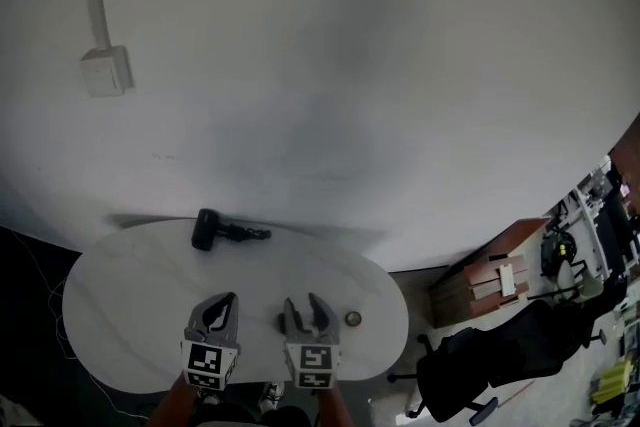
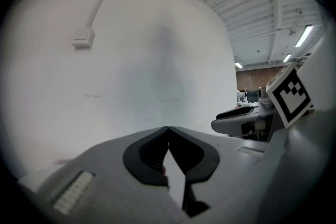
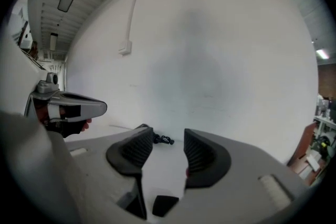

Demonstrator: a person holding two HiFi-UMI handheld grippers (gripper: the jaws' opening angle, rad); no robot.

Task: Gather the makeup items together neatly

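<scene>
Two items lie well apart on the table (image 1: 120, 315).
My left gripper (image 1: 230, 298) has its jaws closed tip to tip with nothing between them. The black item (image 1: 225, 233) lies by the table's far edge. Its long axis runs left to right, thick end left, thin end pointing right. My right gripper (image 1: 302, 302) holds its jaws apart, empty. A small round item (image 1: 353, 318) sits just right of it.

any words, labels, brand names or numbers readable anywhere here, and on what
No readable text in any view.
Black-and-white square markers on the left gripper and right gripper: patterns only, no letters or digits.
Cluttered workstation at the right edge: too small to read.
White wall box: blank.
</scene>
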